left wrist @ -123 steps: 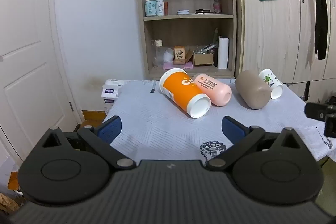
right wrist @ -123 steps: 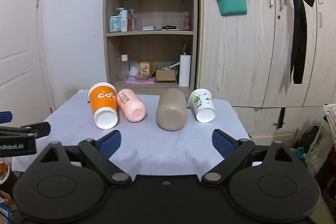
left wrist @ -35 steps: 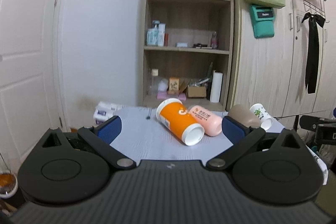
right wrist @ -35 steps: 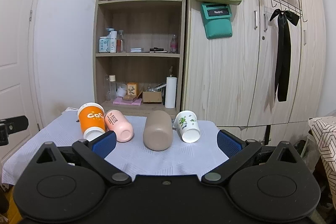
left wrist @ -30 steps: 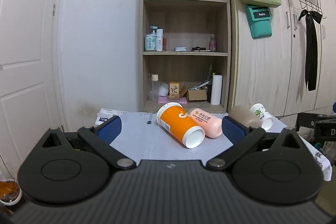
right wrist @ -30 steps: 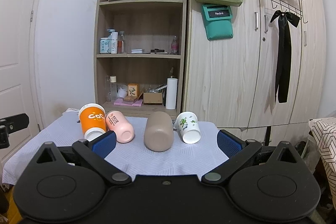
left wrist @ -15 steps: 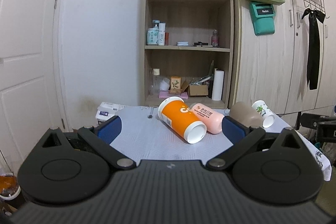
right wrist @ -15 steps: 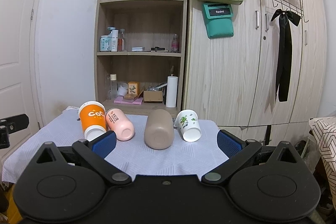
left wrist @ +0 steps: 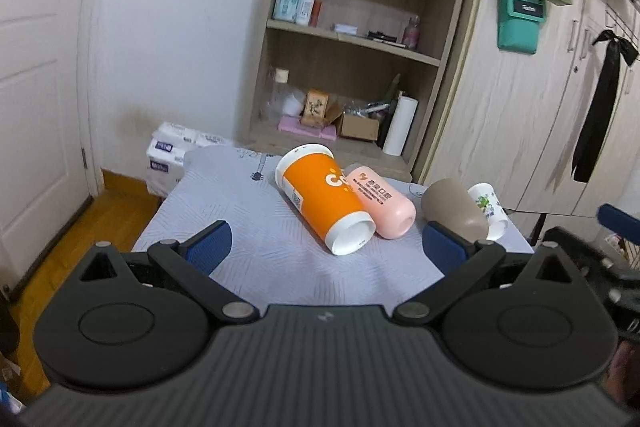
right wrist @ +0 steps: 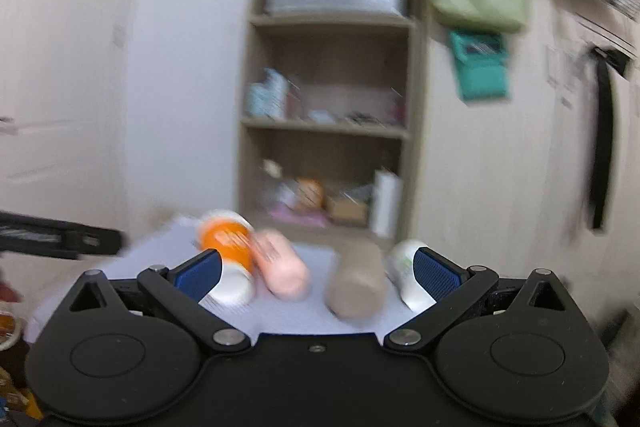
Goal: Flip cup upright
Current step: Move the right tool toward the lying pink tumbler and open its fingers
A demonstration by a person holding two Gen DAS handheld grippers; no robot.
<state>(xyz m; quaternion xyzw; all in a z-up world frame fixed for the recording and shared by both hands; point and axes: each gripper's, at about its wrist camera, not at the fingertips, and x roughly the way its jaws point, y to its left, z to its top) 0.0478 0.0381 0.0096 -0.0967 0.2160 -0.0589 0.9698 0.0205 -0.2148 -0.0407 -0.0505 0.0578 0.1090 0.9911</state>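
Left view: shelves (left wrist: 352, 39) and cupboard doors behind a table (left wrist: 248, 211) under a pale cloth. Four cups lying on their sides near the far edge: orange cup (left wrist: 322, 201) showing "C", pink cup (left wrist: 380, 201) with tiny print, brown cup (left wrist: 454, 209), white cup (left wrist: 488, 207). Left gripper (left wrist: 326, 249) wide open, holding nothing, pointed at orange. Right view: all blurry, no words readable. Right gripper (right wrist: 316, 273) wide open too, empty, facing the cups.

Left gripper (left wrist: 326, 247): matte black ribbed body, two round black discs, angled black link arms with silver pivot screws, blue textured finger pads (left wrist: 210, 243). Right gripper (right wrist: 316, 273): same build, smooth black body, one central screw
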